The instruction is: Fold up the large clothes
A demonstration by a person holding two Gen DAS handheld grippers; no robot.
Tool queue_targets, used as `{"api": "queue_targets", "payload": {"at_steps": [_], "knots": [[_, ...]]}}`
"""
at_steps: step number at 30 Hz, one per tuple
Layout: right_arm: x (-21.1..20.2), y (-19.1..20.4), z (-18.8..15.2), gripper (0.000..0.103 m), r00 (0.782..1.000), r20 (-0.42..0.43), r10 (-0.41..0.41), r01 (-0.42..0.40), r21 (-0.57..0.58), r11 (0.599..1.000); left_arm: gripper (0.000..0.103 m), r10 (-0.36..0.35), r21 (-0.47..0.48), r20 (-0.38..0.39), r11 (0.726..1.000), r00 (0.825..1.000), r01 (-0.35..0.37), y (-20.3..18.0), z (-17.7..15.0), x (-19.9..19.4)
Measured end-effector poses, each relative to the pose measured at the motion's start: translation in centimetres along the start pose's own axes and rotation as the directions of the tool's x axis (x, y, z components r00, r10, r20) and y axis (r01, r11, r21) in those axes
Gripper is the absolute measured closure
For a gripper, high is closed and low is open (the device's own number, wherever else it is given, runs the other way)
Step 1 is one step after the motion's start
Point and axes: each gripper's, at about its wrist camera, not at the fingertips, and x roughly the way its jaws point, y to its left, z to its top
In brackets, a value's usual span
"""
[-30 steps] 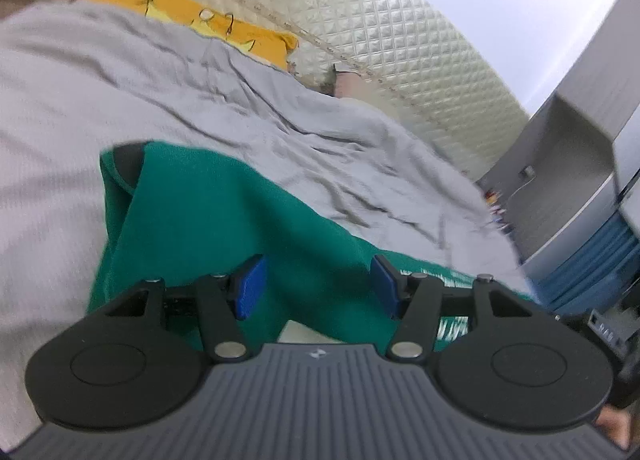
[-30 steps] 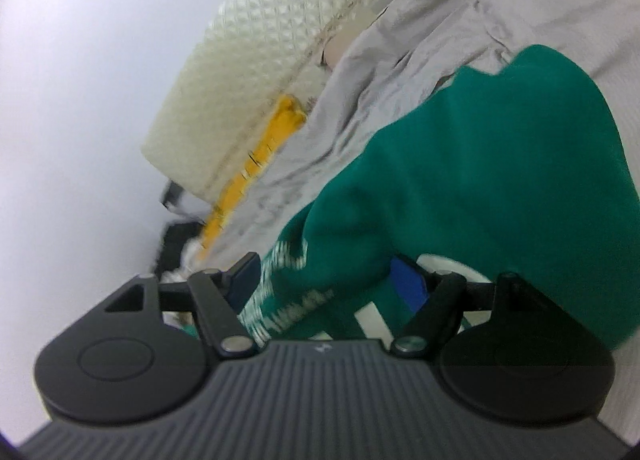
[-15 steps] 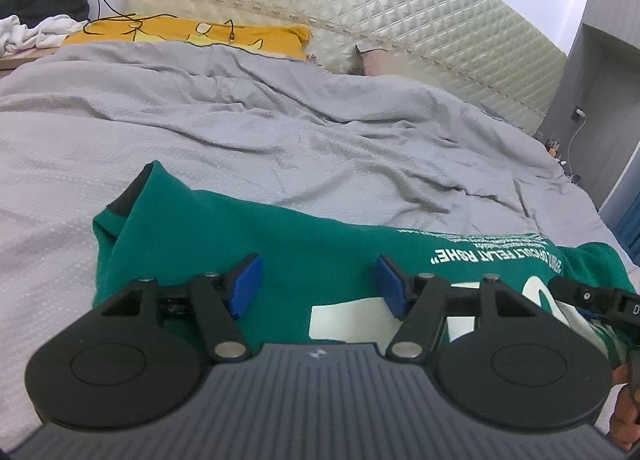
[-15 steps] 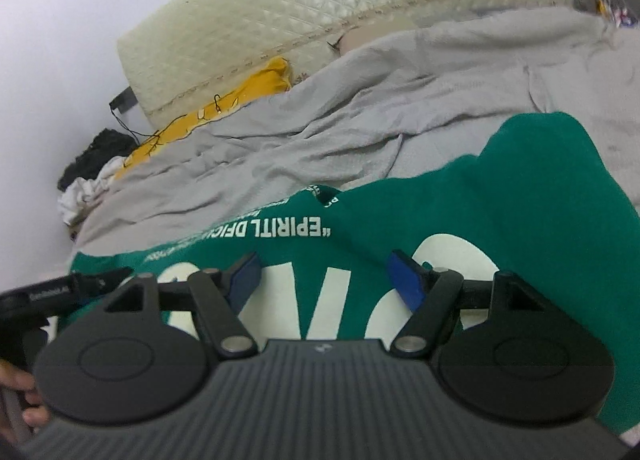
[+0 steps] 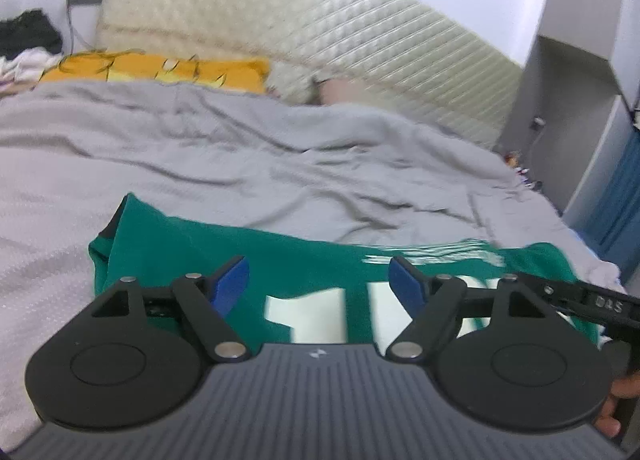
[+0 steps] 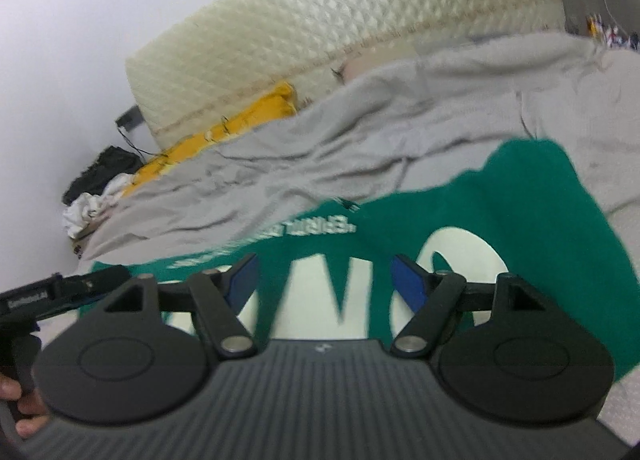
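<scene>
Left wrist view: the left gripper [image 5: 318, 284] hovers over a green sweatshirt [image 5: 192, 248] spread flat on a grey bedcover [image 5: 240, 152]. Its jaws are opening, the blue pads [image 5: 230, 284] stand wide apart, and nothing is clamped between them; the garment lies directly beneath and ahead of the fingertips. White printed lettering [image 5: 316, 320] on the sweatshirt shows in the gap between the pads. Contact between pads and cloth cannot be determined. At the lower right edge a hand [image 5: 616, 408] grips the other tool.

Right wrist view: the right gripper [image 6: 324, 284] is likewise held over the same green sweatshirt [image 6: 520, 196], jaws apart and empty, with the large white lettering [image 6: 316, 300] under and just beyond the pads. The garment extends to the right of this gripper. A yellow pillow [image 6: 224, 136] lies near the quilted cream headboard [image 6: 340, 32], well apart from the garment.
</scene>
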Motion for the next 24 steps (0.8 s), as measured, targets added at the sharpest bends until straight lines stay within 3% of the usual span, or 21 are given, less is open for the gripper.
{"api": "queue_targets", "payload": {"at_steps": [6, 11, 17, 20, 24], "knots": [[-3.1, 2.0, -0.9, 0.028, 1.0, 0.025, 0.008, -0.006, -0.082, 0.997, 0.022, 0.015, 0.081, -0.002, 0.997, 1.0, -0.014, -2.1, -1.7, -2.7], [-2.9, 1.3, -0.9, 0.028, 0.995, 0.044, -0.094, 0.099, -0.132, 0.986, 0.022, 0.102, 0.122, 0.013, 0.987, 0.995, -0.103, -1.9, -2.0, -2.1], [-0.6, -1.5, -0.2, 0.029, 0.983, 0.065, -0.174, 0.181, -0.128, 0.975, 0.022, 0.155, 0.099, -0.049, 0.984, 0.987, -0.15, -0.3, -2.7, 0.5], [0.9, -2.8, -0.5, 0.03, 0.981, 0.032, -0.192, 0.194, -0.096, 0.976, 0.02, 0.164, 0.102, -0.047, 0.982, 0.985, -0.159, -0.3, -2.6, 1.1], [3.1, -3.1, -0.7, 0.028, 0.98, -0.028, -0.198, 0.191, -0.159, 0.969, 0.018, 0.158, 0.077, -0.076, 0.985, 0.985, -0.152, 0.4, -2.4, 2.4]]}}
